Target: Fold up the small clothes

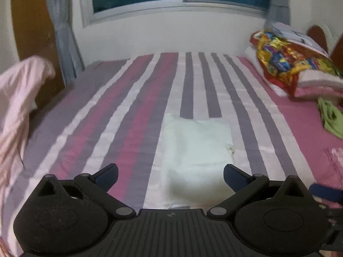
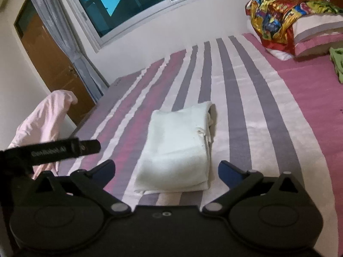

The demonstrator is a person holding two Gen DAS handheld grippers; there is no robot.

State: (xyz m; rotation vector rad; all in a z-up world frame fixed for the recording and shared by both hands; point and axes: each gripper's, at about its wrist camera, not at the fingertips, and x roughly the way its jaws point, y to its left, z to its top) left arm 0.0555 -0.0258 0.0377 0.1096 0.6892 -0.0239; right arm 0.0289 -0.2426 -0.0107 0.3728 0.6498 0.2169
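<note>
Left wrist view looks along the left hand-held gripper (image 1: 170,174), whose jaws are spread wide with nothing between them; the folded white garment (image 1: 197,150) lies on the striped bedsheet (image 1: 128,115) just ahead of the fingertips, not touched. Right wrist view shows the right hand-held gripper (image 2: 166,170) equally wide apart and empty, hovering just short of the near edge of the same white garment (image 2: 178,147), which sits as a neat rectangle with its layered edges stacked along the right side. By the look of it this piece is already folded, so the step in hand is probably either a last tidy or moving on to the next item

For a tidy, the layered right edge is the weak spot: press or pinch there gently so the layers stay aligned, and keep the other gripper off the cloth so the stack is not dragged across the sheet. For a new piece, a pink garment (image 2: 46,117) hangs at the left edge of the bed and a green garment (image 2: 337,64) lies far right near the colourful bedding (image 2: 276,19); approach one by a seam or corner, lift it clear, and lay it flat well apart from the folded stack so the finished fold is not disturbed
</note>
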